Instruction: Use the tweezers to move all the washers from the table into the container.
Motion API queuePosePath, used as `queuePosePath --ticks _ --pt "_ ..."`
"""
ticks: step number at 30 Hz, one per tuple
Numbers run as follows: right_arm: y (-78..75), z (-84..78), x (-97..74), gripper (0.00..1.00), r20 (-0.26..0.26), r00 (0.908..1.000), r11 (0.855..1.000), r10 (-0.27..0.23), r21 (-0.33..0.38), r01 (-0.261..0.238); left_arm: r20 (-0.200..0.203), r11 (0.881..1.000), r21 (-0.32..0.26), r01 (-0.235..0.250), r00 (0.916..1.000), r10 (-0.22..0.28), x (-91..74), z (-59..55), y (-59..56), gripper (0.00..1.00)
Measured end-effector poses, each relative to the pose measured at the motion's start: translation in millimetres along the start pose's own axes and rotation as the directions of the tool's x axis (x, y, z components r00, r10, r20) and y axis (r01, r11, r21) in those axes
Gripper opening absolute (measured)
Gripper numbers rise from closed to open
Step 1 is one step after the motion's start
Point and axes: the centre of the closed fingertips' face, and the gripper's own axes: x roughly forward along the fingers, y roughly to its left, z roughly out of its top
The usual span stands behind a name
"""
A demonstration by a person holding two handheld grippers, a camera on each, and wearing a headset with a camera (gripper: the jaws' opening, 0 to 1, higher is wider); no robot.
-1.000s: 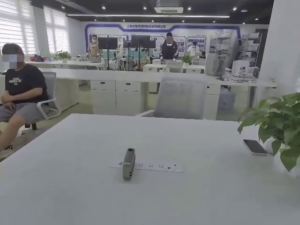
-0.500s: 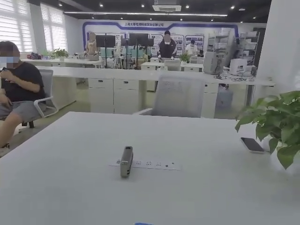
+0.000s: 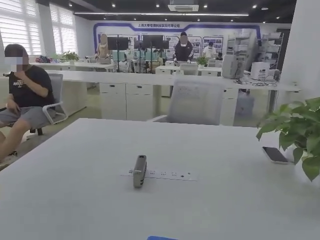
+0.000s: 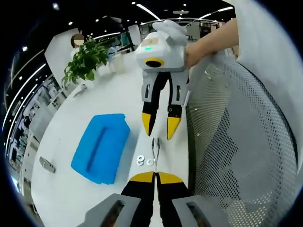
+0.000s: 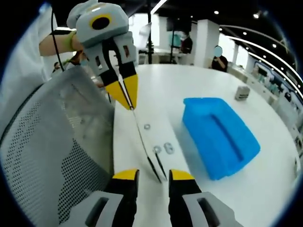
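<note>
mesh chair back (image 5: 52, 156): far left in the right gripper view, butted right up against the bench (image 5: 156, 80) edge.
left claw (image 5: 128, 100): jaws pinched together on the back end of the tweezers (image 5: 144, 142), so yeah, it's the one holding them. A hand is on the claw's body above.
tweezers: run slantwise low over the bench from the left claw toward the right one. The two prongs sit a little apart at the tip, nothing caught between them as far as I can see.
right claw (image 5: 154, 174): jaws spread wide, gripping nothing. The tweezer tips point into the gap between its yellow tips.
washers (image 5: 157, 149): three on the bench. Two sit side by side just right of the tweezer prongs, and a smaller one lies further up along the tweezers. All are outside the container.
container (image 5: 220, 137): blue, flat on the bench, right of the washers, near them but not touching.
grey gadget (image 3: 139, 171): mid-bench in the head view, lying across a strip of sockets.
phone (image 3: 274, 155): face up near the right edge.
potted plant (image 3: 300, 132): far right, leaves hanging over the bench.
</note>
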Motion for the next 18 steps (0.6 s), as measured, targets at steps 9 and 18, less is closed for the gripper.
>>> queuePosePath --ticks 9,18 --pt "-0.6 1.7 4.9 0.17 -0.002 0.9999 0.999 0.01 -0.045 -0.01 0.024 0.994 0.109 -0.007 0.9997 0.005 -1.9 34.9 -4.0 0.0" --pt "-0.6 2.5 15.2 0.1 -0.018 0.9995 0.998 0.026 -0.064 -0.027 0.026 0.993 0.119 -0.002 0.9997 -0.001 0.9 33.0 -14.9 0.0"
